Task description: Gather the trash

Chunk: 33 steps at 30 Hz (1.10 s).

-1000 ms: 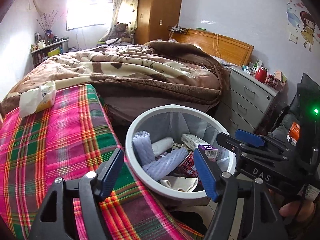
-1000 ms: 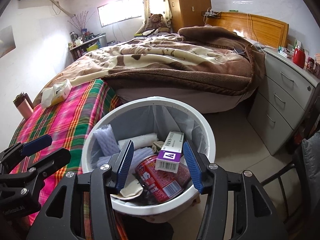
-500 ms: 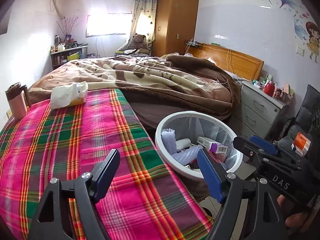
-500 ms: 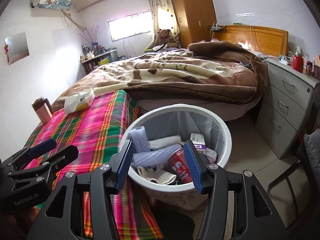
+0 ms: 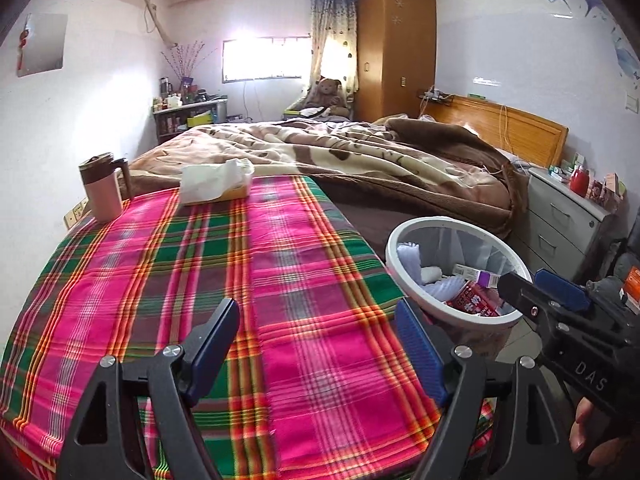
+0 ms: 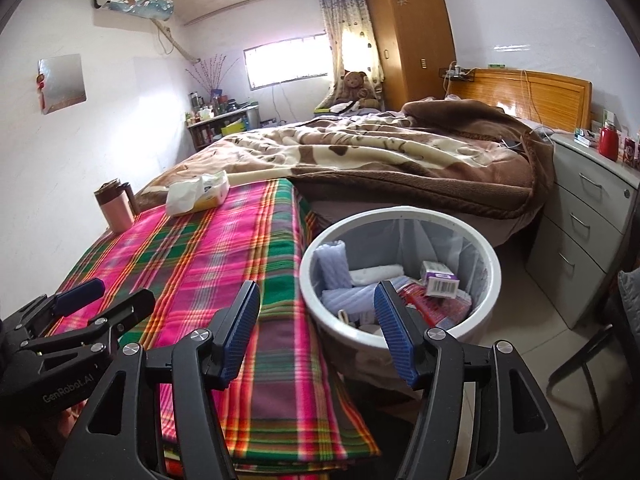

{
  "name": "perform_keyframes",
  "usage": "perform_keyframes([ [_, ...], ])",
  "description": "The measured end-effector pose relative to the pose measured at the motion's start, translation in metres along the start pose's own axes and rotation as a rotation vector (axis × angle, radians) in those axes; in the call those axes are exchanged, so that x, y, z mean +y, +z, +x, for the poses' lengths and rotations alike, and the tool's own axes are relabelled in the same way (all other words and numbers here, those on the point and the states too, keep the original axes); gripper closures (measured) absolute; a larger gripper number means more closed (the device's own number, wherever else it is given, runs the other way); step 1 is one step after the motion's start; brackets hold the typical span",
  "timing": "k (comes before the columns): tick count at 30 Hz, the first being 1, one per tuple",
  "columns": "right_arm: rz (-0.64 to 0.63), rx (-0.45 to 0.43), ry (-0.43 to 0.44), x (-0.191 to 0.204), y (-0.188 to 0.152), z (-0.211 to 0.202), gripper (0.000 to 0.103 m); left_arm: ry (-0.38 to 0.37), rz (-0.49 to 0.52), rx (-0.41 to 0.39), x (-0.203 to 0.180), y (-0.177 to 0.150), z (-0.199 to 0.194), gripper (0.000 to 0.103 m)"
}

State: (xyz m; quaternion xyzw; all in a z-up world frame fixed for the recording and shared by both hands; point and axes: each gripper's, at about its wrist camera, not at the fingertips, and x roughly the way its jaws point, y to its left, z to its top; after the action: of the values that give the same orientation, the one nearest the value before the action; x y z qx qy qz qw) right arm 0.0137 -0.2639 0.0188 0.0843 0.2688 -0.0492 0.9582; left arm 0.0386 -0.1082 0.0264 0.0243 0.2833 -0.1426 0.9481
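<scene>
— Where are the two tools?

— The left gripper [image 5: 316,344] hangs over the pink-and-green plaid cloth [image 5: 200,280], blue-padded fingers [image 5: 420,354] spread wide with nothing between them. The right gripper [image 6: 316,328] is likewise spread and bare, straddling the cloth's edge and the bin.

— And the trash?

— In the round white plastic bin [image 6: 490,280], just ahead and right of the right gripper: a purple-and-white carton [image 6: 440,278], a red wrapper [image 6: 430,306], pale ribbed foam rolls [image 6: 332,266] (all lying loosely together).

— Anything left on the cloth?

— Far ahead of the left gripper, a pink tumbler [image 5: 102,188] and a white tissue pack [image 5: 216,182].
</scene>
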Motion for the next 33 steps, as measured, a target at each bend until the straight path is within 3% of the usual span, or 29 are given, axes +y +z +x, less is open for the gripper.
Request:
perform_keyframes([
  [33, 0.022, -0.034, -0.002, 0.007, -0.008, -0.016, 0.042, 0.015, -0.004, -0.032, 0.0, -0.008, -0.019, 0.022],
])
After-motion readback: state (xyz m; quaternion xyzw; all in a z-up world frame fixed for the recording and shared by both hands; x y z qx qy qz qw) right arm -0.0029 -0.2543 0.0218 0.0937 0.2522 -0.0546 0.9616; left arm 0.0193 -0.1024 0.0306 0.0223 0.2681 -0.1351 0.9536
